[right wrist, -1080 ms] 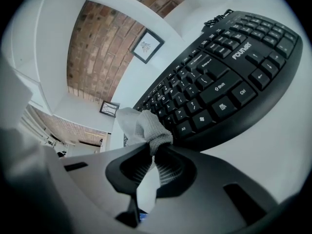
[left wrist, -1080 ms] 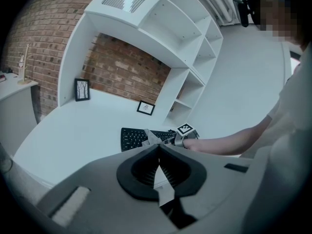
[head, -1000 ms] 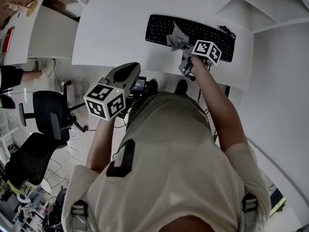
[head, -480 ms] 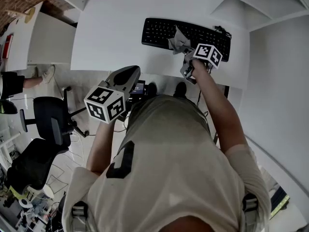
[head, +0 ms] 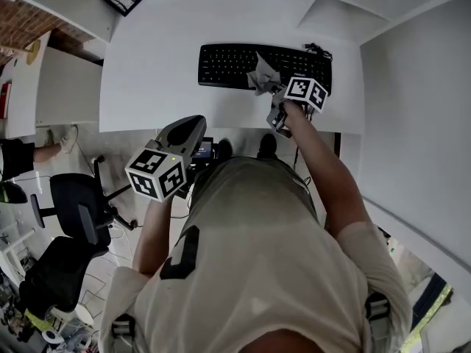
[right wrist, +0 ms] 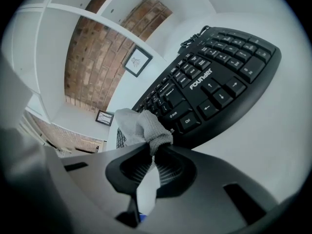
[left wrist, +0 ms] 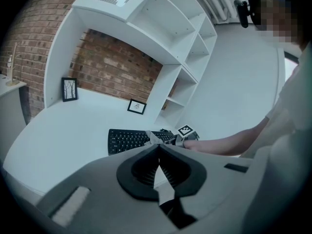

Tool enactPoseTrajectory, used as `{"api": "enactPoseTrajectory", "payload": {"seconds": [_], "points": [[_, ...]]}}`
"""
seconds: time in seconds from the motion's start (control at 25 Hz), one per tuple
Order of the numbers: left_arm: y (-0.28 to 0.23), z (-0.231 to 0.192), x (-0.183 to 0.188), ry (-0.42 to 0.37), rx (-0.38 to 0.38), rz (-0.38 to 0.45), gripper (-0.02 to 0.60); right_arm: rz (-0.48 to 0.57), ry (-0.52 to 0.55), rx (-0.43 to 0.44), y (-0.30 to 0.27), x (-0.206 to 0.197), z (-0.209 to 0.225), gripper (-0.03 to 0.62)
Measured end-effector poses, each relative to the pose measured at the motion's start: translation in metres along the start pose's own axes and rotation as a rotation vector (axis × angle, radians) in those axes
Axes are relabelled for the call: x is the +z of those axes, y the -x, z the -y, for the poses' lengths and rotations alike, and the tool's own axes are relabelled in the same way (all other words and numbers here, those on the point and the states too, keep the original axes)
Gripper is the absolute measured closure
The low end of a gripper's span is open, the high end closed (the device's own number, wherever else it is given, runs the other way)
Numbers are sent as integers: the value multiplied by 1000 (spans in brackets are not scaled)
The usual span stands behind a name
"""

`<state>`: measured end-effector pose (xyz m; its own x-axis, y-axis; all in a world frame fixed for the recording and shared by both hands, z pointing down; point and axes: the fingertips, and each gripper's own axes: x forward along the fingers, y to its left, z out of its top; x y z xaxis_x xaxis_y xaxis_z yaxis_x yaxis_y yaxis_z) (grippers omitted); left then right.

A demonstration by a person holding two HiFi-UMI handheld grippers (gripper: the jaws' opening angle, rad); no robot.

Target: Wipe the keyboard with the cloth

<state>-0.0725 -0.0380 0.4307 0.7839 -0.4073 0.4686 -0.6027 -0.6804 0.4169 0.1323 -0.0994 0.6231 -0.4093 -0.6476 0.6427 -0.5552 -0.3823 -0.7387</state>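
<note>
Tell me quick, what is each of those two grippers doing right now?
Left gripper: closed, holding nothing.
Right gripper: closed on the cloth, at the keyboard.

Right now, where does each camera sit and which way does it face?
Head view: on the head, facing steeply down at the desk; torso, arms, left gripper, right gripper.
Left gripper view: back from the desk, facing the keyboard; own shut jaws, right arm.
Right gripper view: low beside the keyboard; jaws shut on the cloth.
All share keyboard and cloth.
</note>
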Motion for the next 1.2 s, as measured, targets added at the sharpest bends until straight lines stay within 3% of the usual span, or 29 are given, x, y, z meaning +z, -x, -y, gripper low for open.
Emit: {"api": "enactPoseTrajectory", "payload": {"seconds": [1.2], "points": [[-49,36,5,-38,-120,-61,577,134,-59,-63,58,42,59,579]]}}
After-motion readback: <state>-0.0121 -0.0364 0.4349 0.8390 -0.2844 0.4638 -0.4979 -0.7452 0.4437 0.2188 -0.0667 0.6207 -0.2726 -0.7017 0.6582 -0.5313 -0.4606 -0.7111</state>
